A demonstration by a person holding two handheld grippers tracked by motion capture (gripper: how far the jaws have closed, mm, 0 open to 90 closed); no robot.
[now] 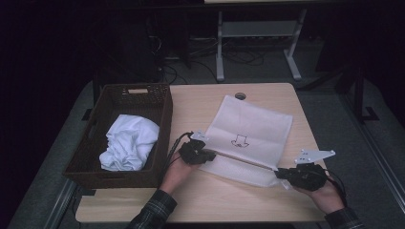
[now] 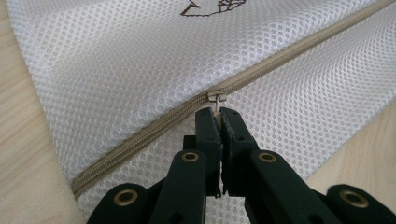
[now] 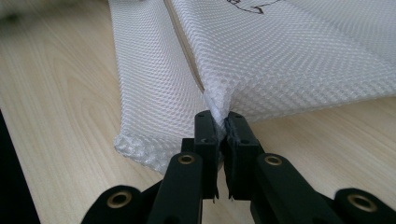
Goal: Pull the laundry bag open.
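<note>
Mesh bag: white mesh laundry bag with a tan zipper (image 1: 246, 138), flat on the pale wooden table (image 1: 200, 107), centre to 4 o'clock.
Left gripper: left gripper (image 2: 218, 116) pinched together on the small metal zipper pull (image 2: 216, 97), at the bag's 9 o'clock end.
Right gripper: right gripper (image 3: 218, 122) clamped on a bunched fold of mesh at the bag's 4 o'clock corner.
Zipper: tan zipper (image 2: 154, 125) runs between the two grippers.
Print: small dark line drawing (image 1: 239, 140) on the bag's upper panel.
Basket: dark brown woven basket (image 1: 162, 129) at 9 o'clock, holding crumpled white cloth (image 1: 130, 142).
</note>
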